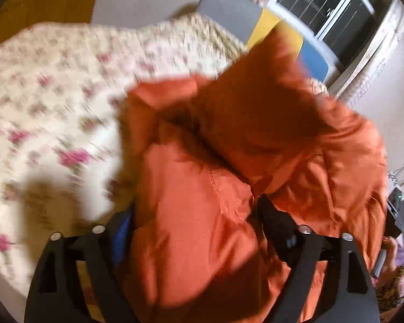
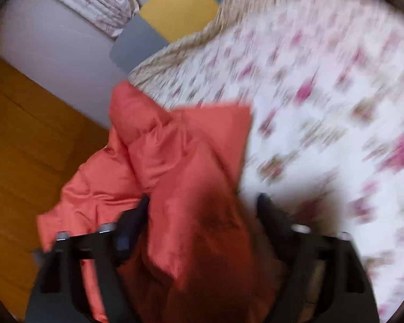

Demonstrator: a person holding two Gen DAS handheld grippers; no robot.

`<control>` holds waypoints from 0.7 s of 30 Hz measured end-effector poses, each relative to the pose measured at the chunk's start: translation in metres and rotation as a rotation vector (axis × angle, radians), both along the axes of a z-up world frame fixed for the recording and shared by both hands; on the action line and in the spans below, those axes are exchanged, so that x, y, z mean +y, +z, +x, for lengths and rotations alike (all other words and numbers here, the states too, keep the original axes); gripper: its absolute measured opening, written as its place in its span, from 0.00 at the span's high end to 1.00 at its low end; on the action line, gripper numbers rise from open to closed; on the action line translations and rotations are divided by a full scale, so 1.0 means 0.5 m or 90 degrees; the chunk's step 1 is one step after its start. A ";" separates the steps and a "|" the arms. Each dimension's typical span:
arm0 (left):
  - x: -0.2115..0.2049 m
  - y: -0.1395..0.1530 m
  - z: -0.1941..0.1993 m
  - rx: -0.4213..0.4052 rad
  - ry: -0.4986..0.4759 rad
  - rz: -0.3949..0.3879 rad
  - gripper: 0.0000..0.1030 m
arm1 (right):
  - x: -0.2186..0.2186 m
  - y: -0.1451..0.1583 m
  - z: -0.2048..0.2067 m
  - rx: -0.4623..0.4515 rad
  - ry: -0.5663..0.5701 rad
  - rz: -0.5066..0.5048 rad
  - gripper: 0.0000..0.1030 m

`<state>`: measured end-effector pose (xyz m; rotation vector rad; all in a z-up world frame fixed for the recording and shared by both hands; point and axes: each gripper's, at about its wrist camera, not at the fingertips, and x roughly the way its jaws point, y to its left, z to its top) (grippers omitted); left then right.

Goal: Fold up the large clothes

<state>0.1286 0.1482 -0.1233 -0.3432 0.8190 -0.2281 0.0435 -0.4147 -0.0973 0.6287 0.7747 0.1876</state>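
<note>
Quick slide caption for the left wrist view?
Left gripper with orange puffer jacket bunched between its fingers, above the floral bedspread.

A bed with a white floral cover [image 1: 54,102] carried the orange padded jacket [image 1: 229,148], which lay bunched on it. At one side the jacket hung past the bed edge, over the wooden floor [image 2: 27,134].

Your left gripper [image 1: 196,210], jaws apart around bunched orange jacket [image 1: 229,161]; floral bedspread [image 1: 54,107] left, blurred.
</note>
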 end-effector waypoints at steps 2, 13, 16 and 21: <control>0.015 0.038 -0.027 -0.073 0.016 0.026 0.06 | 0.010 0.031 0.004 -0.029 0.020 -0.037 0.16; -0.035 0.035 0.126 -0.037 -0.099 -0.022 0.08 | 0.083 0.040 0.115 -0.014 0.122 -0.091 0.49; -0.044 0.031 0.112 -0.040 -0.100 -0.052 0.38 | 0.094 0.046 0.101 -0.048 0.123 -0.098 0.75; -0.026 0.044 0.063 -0.067 -0.082 -0.085 0.74 | 0.100 0.076 0.066 -0.074 0.107 -0.119 0.84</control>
